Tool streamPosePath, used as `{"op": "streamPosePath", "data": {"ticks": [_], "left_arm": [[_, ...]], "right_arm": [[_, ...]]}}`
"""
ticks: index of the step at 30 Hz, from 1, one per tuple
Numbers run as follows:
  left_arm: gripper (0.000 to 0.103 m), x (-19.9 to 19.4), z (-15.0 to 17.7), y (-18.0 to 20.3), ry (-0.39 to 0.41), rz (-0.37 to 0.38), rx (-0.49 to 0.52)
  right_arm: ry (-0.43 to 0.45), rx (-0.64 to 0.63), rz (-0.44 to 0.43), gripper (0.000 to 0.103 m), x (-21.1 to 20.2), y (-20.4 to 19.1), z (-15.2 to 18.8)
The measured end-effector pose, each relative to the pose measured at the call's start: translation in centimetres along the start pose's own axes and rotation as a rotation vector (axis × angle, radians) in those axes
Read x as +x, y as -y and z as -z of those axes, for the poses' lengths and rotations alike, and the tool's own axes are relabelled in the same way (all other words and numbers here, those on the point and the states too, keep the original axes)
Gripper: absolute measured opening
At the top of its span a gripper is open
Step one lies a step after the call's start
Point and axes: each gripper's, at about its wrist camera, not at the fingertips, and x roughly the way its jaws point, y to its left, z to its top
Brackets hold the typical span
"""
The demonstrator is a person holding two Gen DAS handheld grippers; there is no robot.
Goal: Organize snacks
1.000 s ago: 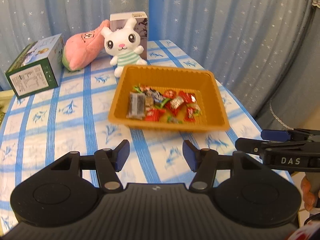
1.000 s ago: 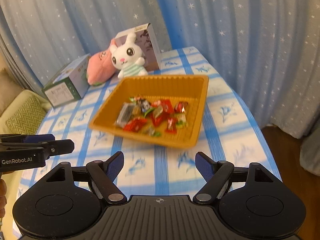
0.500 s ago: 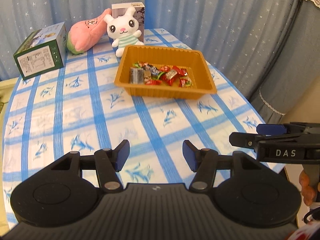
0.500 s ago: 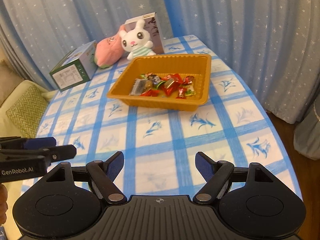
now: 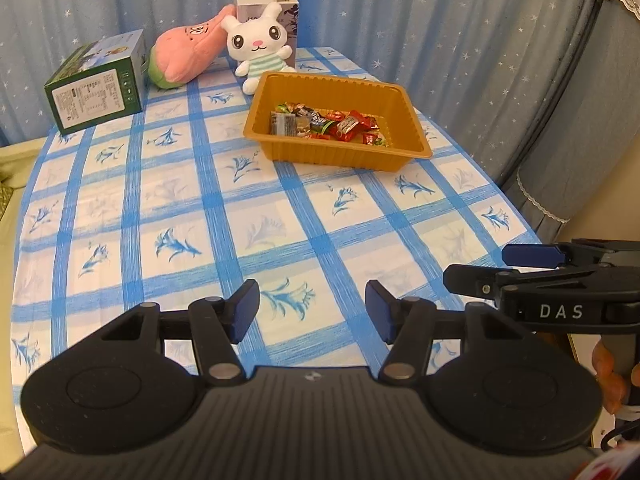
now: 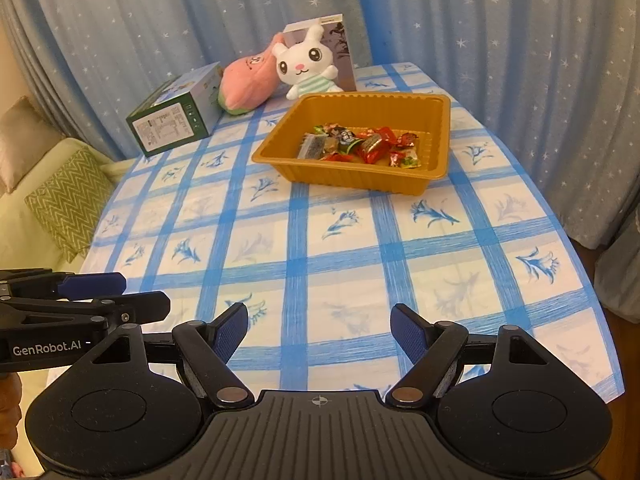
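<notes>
An orange plastic tray (image 5: 412,120) (image 6: 438,136) stands on the far half of the blue checked tablecloth. Several wrapped snacks (image 5: 326,124) (image 6: 360,146) lie inside it. My left gripper (image 5: 312,312) is open and empty over the near table edge, far from the tray. My right gripper (image 6: 318,334) is open and empty, also over the near edge. In the left wrist view the right gripper (image 5: 532,272) shows at the right. In the right wrist view the left gripper (image 6: 92,296) shows at the left.
A green box (image 5: 96,84) (image 6: 176,120), a pink plush (image 5: 184,56) (image 6: 248,84), a white bunny plush (image 5: 258,46) (image 6: 306,62) and a grey carton (image 5: 288,12) (image 6: 340,40) stand at the back. Blue curtains hang behind. A sofa cushion (image 6: 68,196) lies left of the table.
Both grippers have pulled back from the tray toward the near table edge. The tray looks smaller and farther. Both stay open and empty.
</notes>
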Motion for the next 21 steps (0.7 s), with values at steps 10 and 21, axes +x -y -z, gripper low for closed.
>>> {"op": "streamPosePath", "data": {"ticks": [10, 21], "left_arm": [[0.056, -0.53, 0.64, -0.26, 0.004, -0.010, -0.017], [0.056, -0.49, 0.65, -0.26, 0.002, -0.012, -0.023]], "right_arm": [[-0.006, -0.017, -0.008, 0.078, 0.11, -0.63, 0.50], [-0.007, -0.022, -0.009, 0.078, 0.22, -0.75, 0.50]]}}
